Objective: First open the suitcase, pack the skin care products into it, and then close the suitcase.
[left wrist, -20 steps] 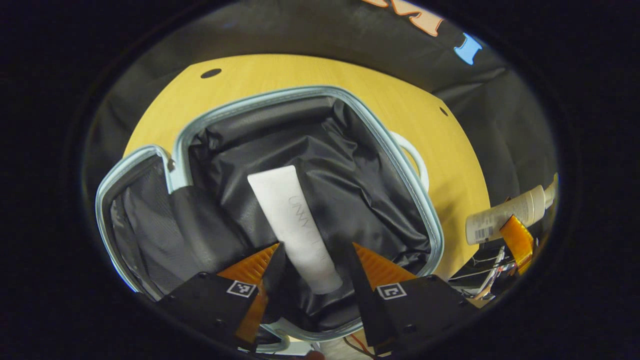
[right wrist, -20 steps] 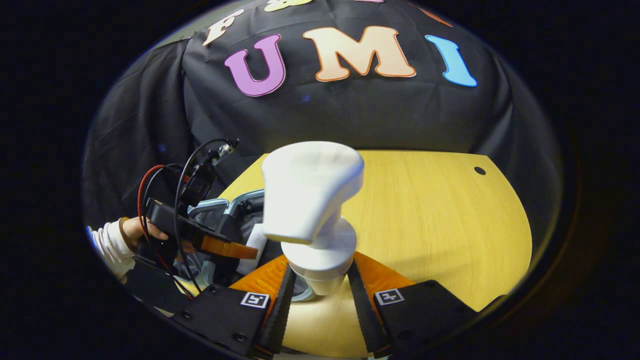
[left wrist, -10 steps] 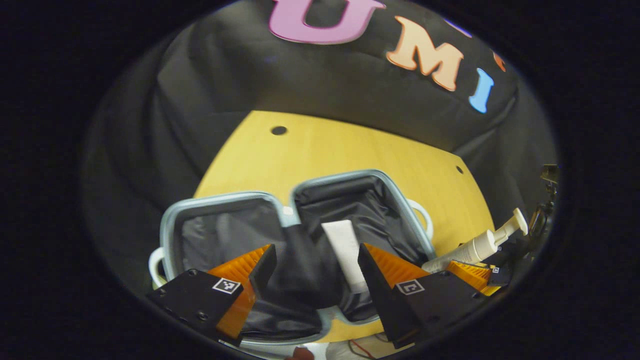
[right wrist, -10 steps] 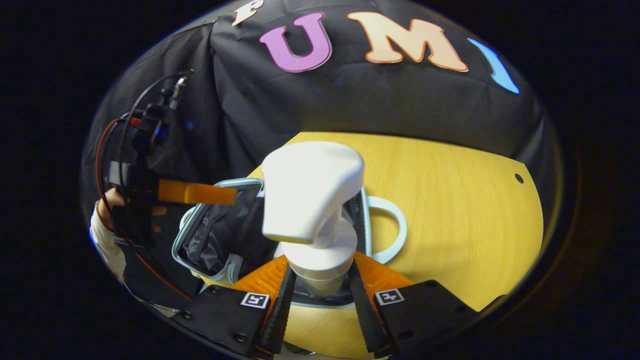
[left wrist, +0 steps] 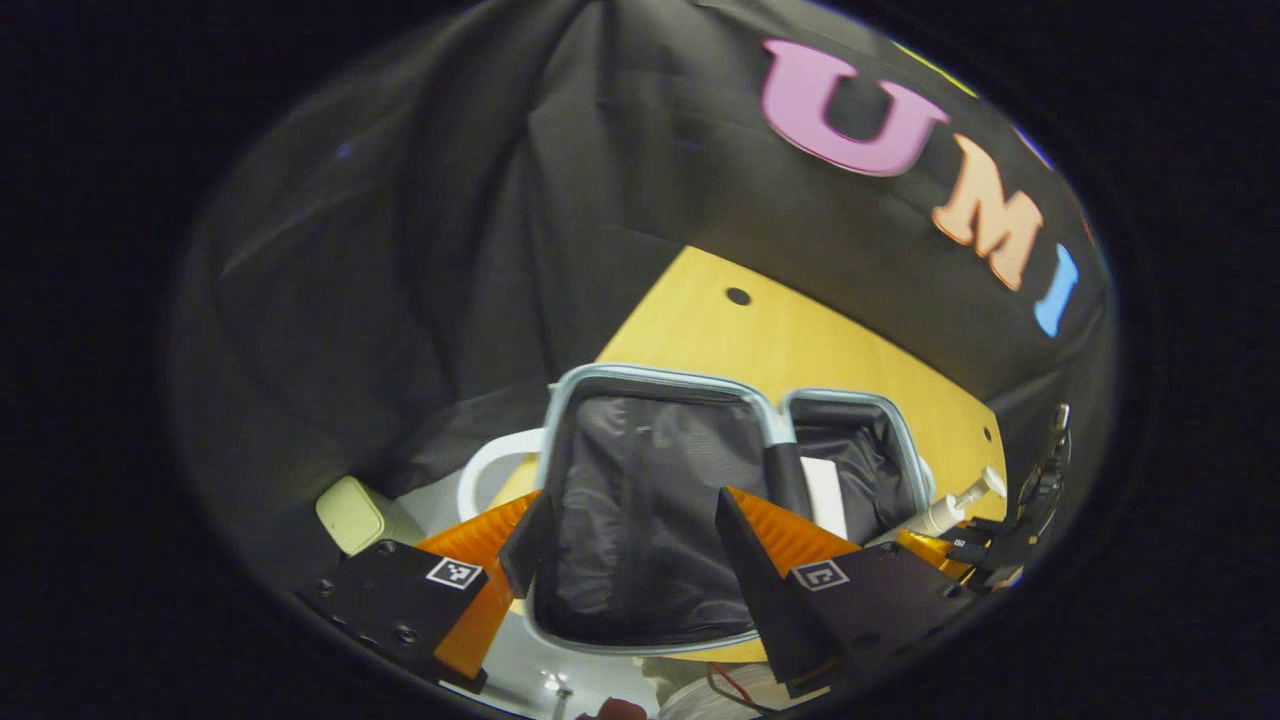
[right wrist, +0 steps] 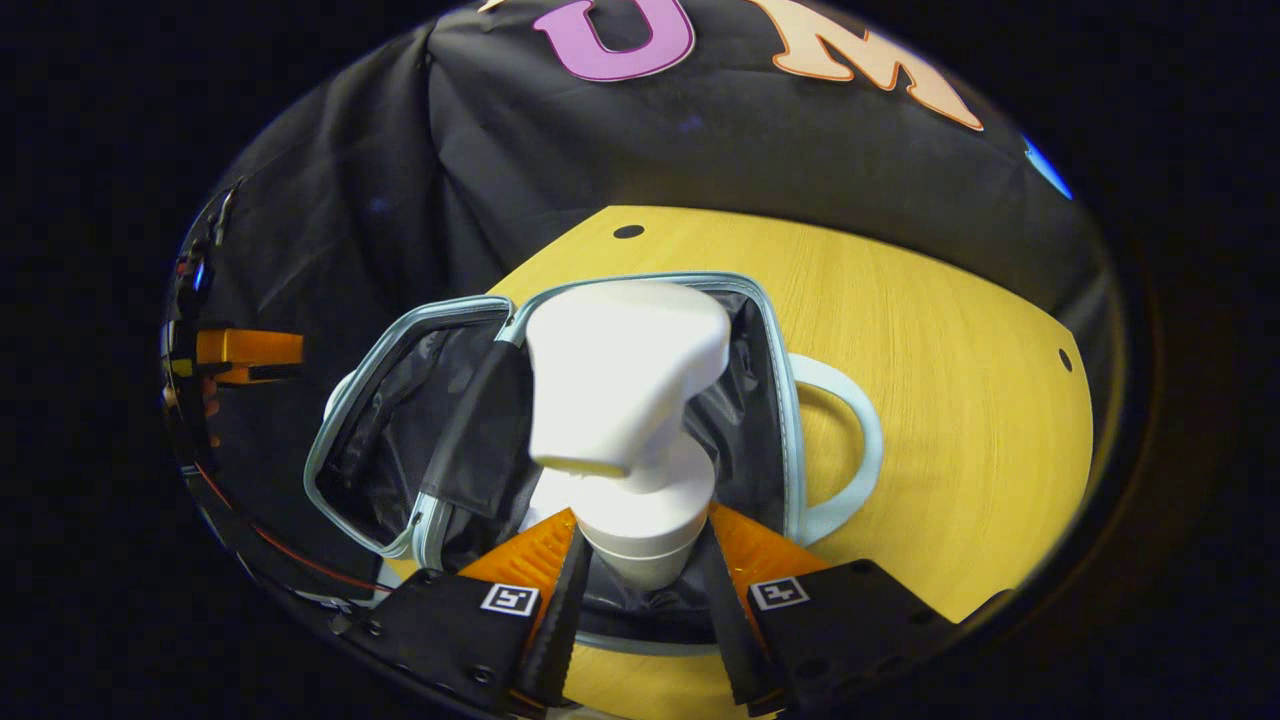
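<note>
The suitcase [right wrist: 600,420] lies open on the wooden counter [right wrist: 950,380], its two halves side by side and lined in dark fabric, each ringed by a pale blue rim. In the right gripper view the right hand-held gripper [right wrist: 640,590] clamps a white pump bottle [right wrist: 625,400] just below its collar, both fingers pressing its sides, and holds it above the nearer half of the case, the pump head pointing away from the camera. The case's looped handle [right wrist: 845,440] juts out over bare counter on the right, where wide free wood runs to the counter's curved edge. The far rim of the case stops well short of the counter's back edge, near a small round hole [right wrist: 628,231].

In the left gripper view the left hand-held gripper [left wrist: 625,545] stands wide apart and holds nothing, hovering over the near edge of the other half of the suitcase [left wrist: 650,520]. A white tube [left wrist: 825,495] lies inside the farther half, close to the hinge between the halves. The pump bottle [left wrist: 945,510] and the right gripper show at that half's far side. A second handle [left wrist: 490,470] loops off the left rim, and just beyond it a small pale green block [left wrist: 350,513] sits off the counter.
</note>
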